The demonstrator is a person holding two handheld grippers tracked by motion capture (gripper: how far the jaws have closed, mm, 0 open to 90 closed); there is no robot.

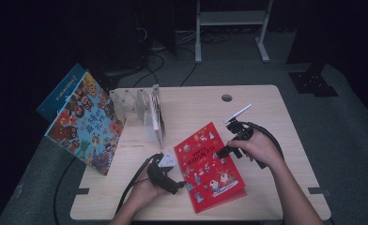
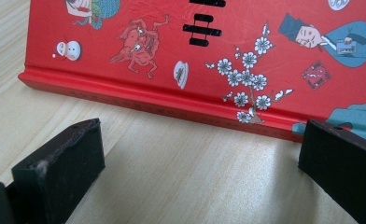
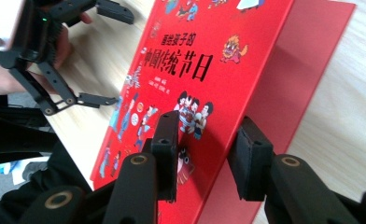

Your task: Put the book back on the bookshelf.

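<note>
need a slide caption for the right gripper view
Right gripper straddles the lifted front cover of the red picture book over the wooden table, with the open left gripper waiting beyond.

Picture book [image 1: 210,164] lies on table [image 1: 266,112], near edge, centre-right. Left claw [image 1: 182,184] just left of book's spine side, right claw [image 1: 225,152] at its far-right edge, front cover between the jaws. Clear book rack [image 1: 140,110] far-left on table w/ a thin book [image 1: 157,115] in it. Big picture book [image 1: 86,123] leans off table's left edge, another book [image 1: 60,91] behind it.
</note>
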